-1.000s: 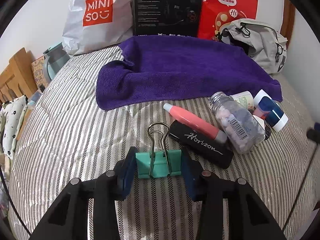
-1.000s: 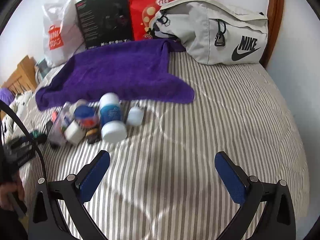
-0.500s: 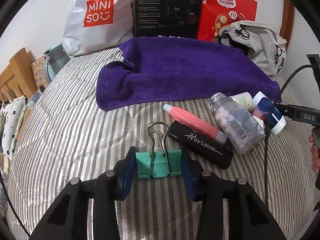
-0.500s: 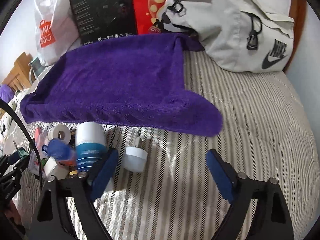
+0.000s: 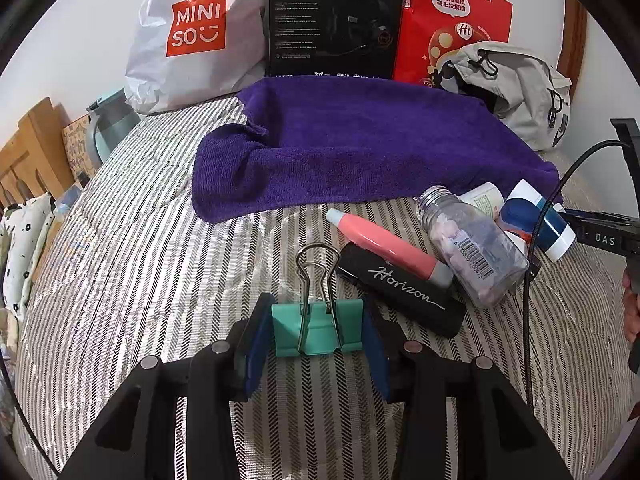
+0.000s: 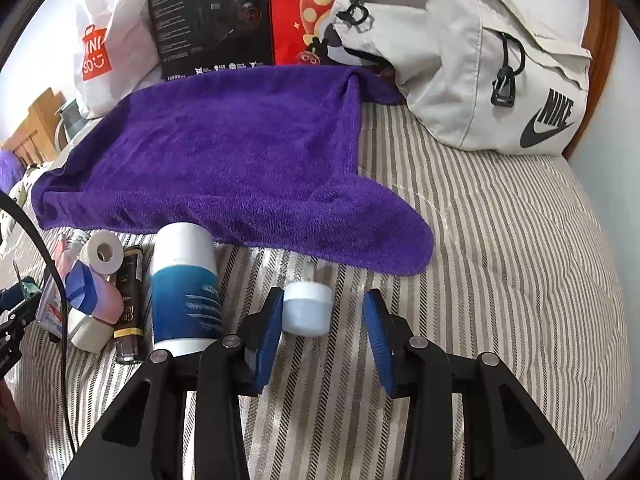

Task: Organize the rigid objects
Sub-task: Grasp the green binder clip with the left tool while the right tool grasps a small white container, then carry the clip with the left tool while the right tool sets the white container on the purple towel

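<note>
With the left gripper (image 5: 318,334) clamped on the teal binder clip (image 5: 318,330) low over the striped bedspread (image 5: 152,264), the right gripper (image 6: 324,320) straddles the small white jar (image 6: 307,307), jaws apart, so closing squarely on it looks like the next move.

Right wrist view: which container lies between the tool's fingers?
The small pale-blue jar, standing apart from the cluster beside the big blue-and-white bottle.

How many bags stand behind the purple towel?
3: a white shopping bag at left, a red paper bag right of centre, a grey Nike bag at far right. Others may be hidden.
</note>
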The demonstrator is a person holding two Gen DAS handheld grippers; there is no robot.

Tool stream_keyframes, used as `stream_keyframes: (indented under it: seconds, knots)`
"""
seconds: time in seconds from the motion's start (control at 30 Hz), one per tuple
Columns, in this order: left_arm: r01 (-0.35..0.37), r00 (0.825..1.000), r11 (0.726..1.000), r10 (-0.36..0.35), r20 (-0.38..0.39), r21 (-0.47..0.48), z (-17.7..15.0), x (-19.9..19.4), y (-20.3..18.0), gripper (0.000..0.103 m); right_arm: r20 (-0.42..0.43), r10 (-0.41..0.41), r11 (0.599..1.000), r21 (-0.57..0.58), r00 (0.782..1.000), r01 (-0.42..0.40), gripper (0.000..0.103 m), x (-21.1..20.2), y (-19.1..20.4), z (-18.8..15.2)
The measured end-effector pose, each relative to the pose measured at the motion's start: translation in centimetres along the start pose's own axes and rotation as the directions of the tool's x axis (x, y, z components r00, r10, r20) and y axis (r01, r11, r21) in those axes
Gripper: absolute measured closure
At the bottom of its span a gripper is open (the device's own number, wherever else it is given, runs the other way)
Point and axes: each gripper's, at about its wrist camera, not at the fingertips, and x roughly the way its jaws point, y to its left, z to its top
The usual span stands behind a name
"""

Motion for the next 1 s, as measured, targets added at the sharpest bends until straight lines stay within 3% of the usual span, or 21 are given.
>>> stream_keyframes:
  seconds: [0.13,0.3,0.57,0.8,1.0]
  knots:
    - [0.014,1.0,1.0,-0.014,-0.005,0.01,0.0,0.0,0.1,0.063,-0.018,0.014,1.0,-0.009,1.0,-0.014,0.079,-0.2,0.0,0.1]
    - [0.064,0.998,0.997,-0.065,-0.026,-0.036,0.2,-0.3,1.2,0.063,-0.033,0.054,0.999,0.002,0.998,-0.054,0.079,-1.7,-0.6,-0.5]
    - [0.046,0.999,0.998,-0.047,-0.012,-0.05,1.4,-2.3,2.2,0.063,-0.02,0.068,0.998,0.008,0.997,-0.068,0.079,-5.3,-1.8,-0.5]
    - [0.055,0.998,0.997,-0.053,0.047,-0.051,4.9,-5.4,2.7,0.063,0.015,0.099,0.995,0.011,0.995,-0.1,0.079,-7.9,-2.2,0.8]
    - [0.066,0.995,0.998,-0.064,0.083,-0.025,9.2,-5.7,2.0,0.063,0.043,0.115,0.993,-0.005,0.992,-0.114,0.079,-8.6,-1.8,4.1]
